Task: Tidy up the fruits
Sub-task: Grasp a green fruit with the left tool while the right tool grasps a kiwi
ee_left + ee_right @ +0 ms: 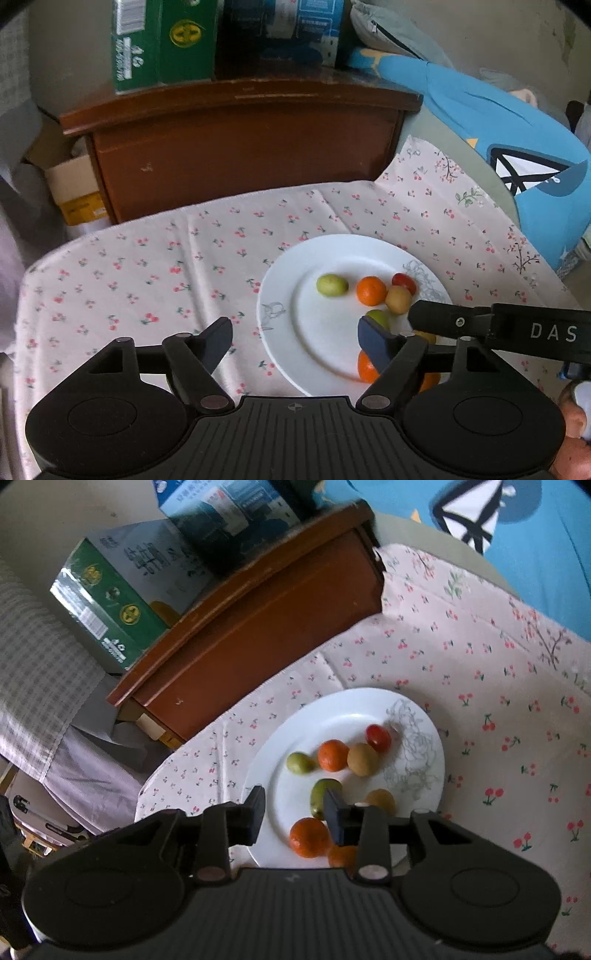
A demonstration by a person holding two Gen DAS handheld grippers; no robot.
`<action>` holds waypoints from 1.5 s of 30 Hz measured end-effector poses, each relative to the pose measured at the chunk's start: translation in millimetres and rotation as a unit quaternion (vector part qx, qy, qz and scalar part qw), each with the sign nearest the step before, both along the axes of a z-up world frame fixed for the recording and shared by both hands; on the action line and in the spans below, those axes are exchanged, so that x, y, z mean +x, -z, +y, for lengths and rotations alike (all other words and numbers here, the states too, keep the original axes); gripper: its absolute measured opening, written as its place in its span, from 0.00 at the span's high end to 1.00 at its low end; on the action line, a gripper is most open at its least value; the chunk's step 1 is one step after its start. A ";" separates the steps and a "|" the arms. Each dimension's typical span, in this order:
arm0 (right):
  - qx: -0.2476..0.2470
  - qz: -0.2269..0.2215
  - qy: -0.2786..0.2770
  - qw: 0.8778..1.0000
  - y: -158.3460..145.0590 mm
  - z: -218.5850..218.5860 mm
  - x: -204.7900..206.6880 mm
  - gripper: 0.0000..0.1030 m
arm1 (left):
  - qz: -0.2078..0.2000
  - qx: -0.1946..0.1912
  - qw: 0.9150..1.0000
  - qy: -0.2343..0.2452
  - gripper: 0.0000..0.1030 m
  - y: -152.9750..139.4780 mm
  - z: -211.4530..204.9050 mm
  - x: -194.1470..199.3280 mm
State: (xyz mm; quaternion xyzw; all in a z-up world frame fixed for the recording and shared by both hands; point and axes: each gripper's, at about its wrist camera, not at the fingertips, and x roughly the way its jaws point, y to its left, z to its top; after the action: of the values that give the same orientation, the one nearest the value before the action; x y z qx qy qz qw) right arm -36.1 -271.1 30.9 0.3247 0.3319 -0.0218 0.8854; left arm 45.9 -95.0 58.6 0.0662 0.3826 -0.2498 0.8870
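With all 8 small fruits gathered on the white plate (280, 295), my left gripper (295, 343) hangs empty, jaws wide, over its near rim, and my right gripper (293, 814), parted, holds nothing.

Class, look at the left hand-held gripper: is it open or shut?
Open. The left hand-held gripper has its fingers spread wide over the plate rim, with nothing held between them.

A lived-in home, likely a bedroom: a cherry-print cloth (155, 266) covers the table at centre, a wooden cabinet (236, 147) behind holds cartons (162, 40), and blue bedding (498, 129) lies at upper right, checked fabric (33, 686) at left.
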 end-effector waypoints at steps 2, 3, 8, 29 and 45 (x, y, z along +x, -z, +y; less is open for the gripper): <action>-0.008 -0.007 -0.008 1.000 -3.9 1.8 -3.0 0.63 | -0.003 0.003 1.000 -0.004 0.23 -2.7 5.2 -4.0; -0.012 -0.009 -0.010 1.000 -5.6 2.9 -5.0 0.63 | 0.000 0.004 1.000 -0.006 0.23 -2.6 8.2 -5.7; -0.021 -0.008 -0.010 1.000 -8.5 5.5 -17.8 0.61 | 0.036 0.000 0.999 -0.024 0.23 4.8 26.7 -13.7; -0.066 0.030 -0.015 0.997 15.7 37.0 -74.9 0.61 | 0.088 0.028 0.989 -0.111 0.23 46.0 85.0 -65.3; -0.096 0.042 -0.036 0.994 36.5 54.2 -61.6 0.62 | 0.062 -0.022 0.987 -0.146 0.23 51.0 107.2 -53.6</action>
State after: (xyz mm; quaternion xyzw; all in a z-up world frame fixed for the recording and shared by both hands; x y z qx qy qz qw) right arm -97.7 -217.0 -5.6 0.2251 0.3768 -0.0353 0.8978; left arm -7.7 12.1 7.6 -0.0255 0.4373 -0.1299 0.8895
